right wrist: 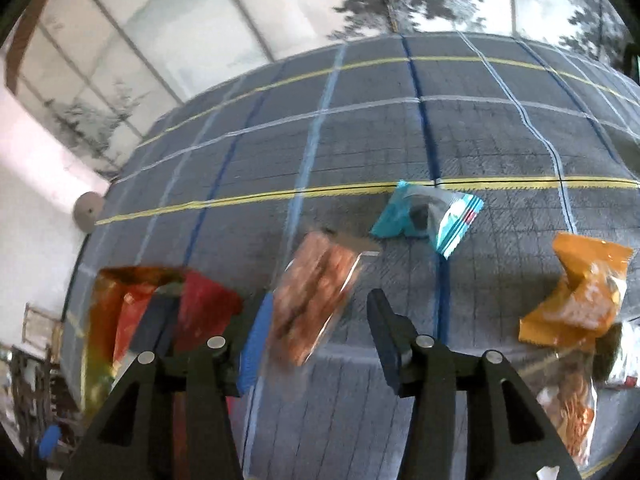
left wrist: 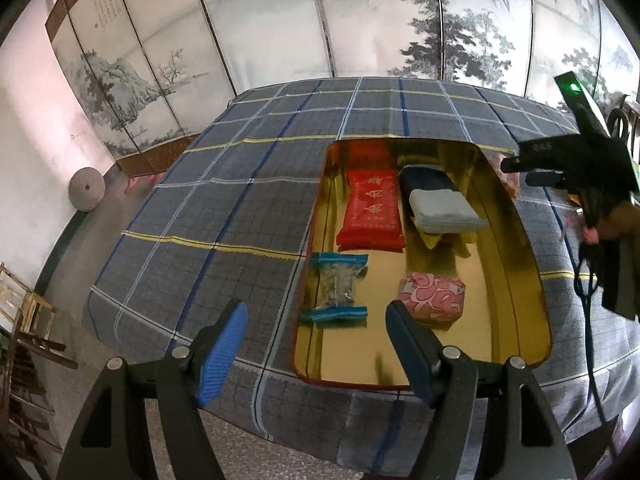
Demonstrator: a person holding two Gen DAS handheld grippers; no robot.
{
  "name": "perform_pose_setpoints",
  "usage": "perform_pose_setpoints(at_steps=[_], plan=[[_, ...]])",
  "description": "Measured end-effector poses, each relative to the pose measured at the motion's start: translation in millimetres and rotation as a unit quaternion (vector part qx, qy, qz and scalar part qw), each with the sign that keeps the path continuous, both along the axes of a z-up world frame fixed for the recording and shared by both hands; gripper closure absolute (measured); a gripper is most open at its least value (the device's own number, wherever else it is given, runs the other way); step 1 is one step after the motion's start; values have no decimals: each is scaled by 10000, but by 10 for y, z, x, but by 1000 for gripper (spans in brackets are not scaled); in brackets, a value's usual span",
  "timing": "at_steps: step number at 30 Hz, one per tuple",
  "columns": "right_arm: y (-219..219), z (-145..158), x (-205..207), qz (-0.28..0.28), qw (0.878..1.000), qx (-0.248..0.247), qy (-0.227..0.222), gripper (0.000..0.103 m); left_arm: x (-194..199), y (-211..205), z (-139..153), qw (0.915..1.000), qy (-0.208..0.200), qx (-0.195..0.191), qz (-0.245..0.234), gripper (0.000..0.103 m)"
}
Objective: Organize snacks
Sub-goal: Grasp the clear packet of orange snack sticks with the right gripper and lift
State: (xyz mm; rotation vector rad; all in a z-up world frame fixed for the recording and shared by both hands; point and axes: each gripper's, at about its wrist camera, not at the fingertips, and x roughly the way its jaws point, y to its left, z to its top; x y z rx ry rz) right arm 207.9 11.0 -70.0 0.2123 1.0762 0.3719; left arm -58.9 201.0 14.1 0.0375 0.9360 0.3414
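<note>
Checked tablecloth (left wrist: 224, 200) before painted screens — gold tray (left wrist: 516, 312) holding five snacks, three packets loose beside it. Left gripper (left wrist: 316, 344) spread, empty; right gripper (right wrist: 316, 332) parted over blurred brown packet (right wrist: 312, 300), not pinching. Sorting seemingly past halfway.

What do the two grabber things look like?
Each gripper is black plastic with two fingers on jointed arms with silver round pins. On the left gripper one pad is bright blue and ribbed and the other is dark. The right gripper looks alike; from the left camera its body carries a green light and dark cables.
</note>
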Motion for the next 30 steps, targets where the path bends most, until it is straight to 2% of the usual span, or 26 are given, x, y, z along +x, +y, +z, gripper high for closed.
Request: perform_pose_setpoints(at_steps=[2,4,8,11,12,13,14,18,20,21,24,27,30], plan=[[19,-25,64,-53,10000,4,8,46,15,-3,-22,10000,18,4,-14,30],[107,-25,90,-83,9997,-202,-125,38,40,-15,-50,10000,55,8,-35,30],[264,-46,56,-12,9965,-715,-440,37,69,-52,-88,9999,120,46,-94,30],[289,-48,40,76,9952,-774,-601,42,83,-74,-96,9998,142,85,-108,30],[269,-41,42,84,9948,-817,-599,48,88,-79,-99,9998,153,85,-106,30],[276,-39,33,112,9924,-1043,-637,60,92,-85,-96,9998,173,87,-102,30],[257,-50,23,194,9914,-1103,-674,65,98,-91,-88,9997,183,89,-101,30],[98,-31,-22,535,9924,-934,-600,68,76,-141,-32,9998,128,143,-104,30],[33,6,-193,1005,9921,-459,-590,68,45,-184,36,9997,55,195,-135,30],[-9,56,-309,1094,9904,-497,-684,68,27,-208,68,9996,-3,225,-160,30],[-345,288,-735,1048,9897,-210,-948,68,-16,-344,170,9982,-144,459,-364,30],[-957,464,-1101,558,9911,-147,-1203,68,-13,-519,232,9961,-218,531,-666,30],[-1538,465,-1197,-68,9888,-654,-1341,68,62,-732,265,9941,-161,256,-1039,30]])
